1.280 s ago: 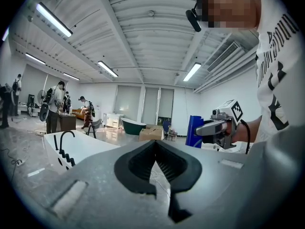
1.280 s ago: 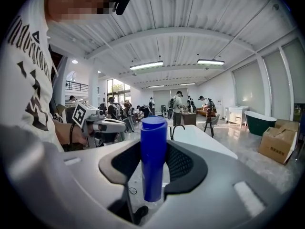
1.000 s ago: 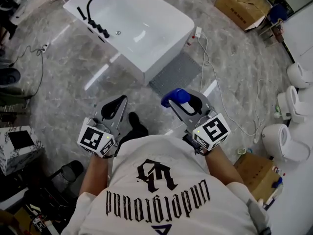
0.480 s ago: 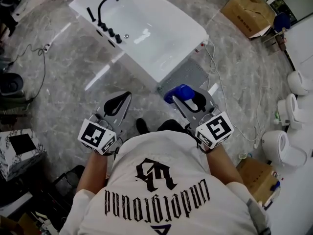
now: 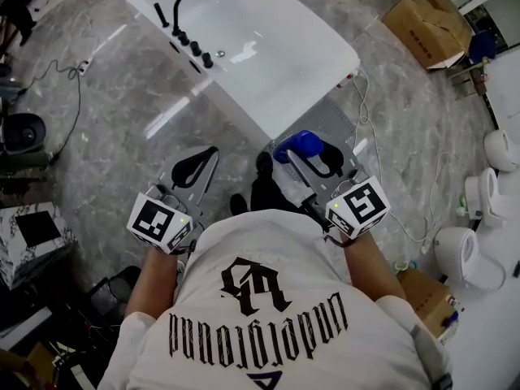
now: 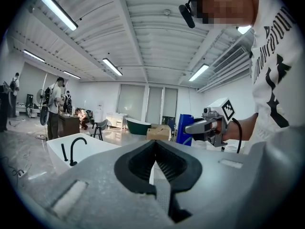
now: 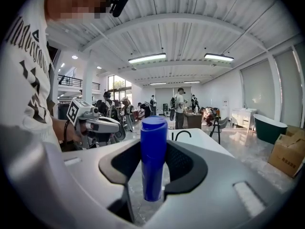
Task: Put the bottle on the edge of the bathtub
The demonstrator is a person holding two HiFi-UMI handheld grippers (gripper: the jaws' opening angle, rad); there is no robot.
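Observation:
My right gripper [image 5: 307, 154] is shut on a blue bottle [image 5: 299, 146], which stands upright between its black pads in the right gripper view [image 7: 153, 137]. The white bathtub [image 5: 313, 92] with a black faucet [image 5: 183, 2] lies just ahead of both grippers. Its near corner is close to the bottle. My left gripper [image 5: 211, 154] hangs level with the right one, over the marble floor left of the tub's corner. Its jaws meet at the tips with nothing in them [image 6: 155, 143]. The tub also shows low in the left gripper view [image 6: 57, 147].
A grey mat [image 5: 329, 119] lies on the floor by the tub's near end, with white cables [image 5: 366, 112] running past it. Cardboard boxes [image 5: 426, 19] stand at the back right and toilets [image 5: 467, 254] along the right. People stand far off in the hall.
The person has stepped toward the tub, so it now lies closer in front of both grippers. The bottle stays in the right gripper's hold, and the left gripper stays shut.

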